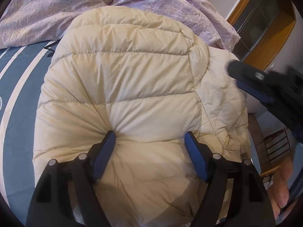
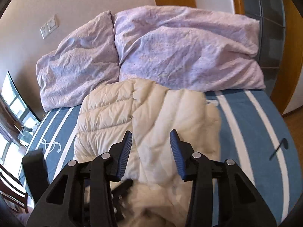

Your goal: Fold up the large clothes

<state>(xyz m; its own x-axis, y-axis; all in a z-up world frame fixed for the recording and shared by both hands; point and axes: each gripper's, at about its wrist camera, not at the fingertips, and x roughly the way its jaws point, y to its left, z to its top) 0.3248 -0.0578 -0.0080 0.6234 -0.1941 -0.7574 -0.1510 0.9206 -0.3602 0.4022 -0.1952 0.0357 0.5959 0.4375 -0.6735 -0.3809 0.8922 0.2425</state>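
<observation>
A cream quilted puffer jacket (image 1: 128, 87) lies bunched on the blue striped bed; it also shows in the right wrist view (image 2: 147, 117). My left gripper (image 1: 149, 136) is open, its blue fingertips (image 1: 109, 138) pressing down into the jacket's padding. My right gripper (image 2: 151, 135) is open and empty, held above the jacket's near part. It shows blurred at the right edge of the left wrist view (image 1: 265, 87). Part of the left gripper (image 2: 121, 189) shows blurred low in the right wrist view.
Two lilac pillows (image 2: 170, 53) lie at the head of the bed against the wall. The blue sheet with white stripes (image 2: 246, 132) lies bare to the jacket's right. A wooden cabinet (image 1: 265, 19) stands beside the bed. A chair (image 1: 276, 143) stands by the bed edge.
</observation>
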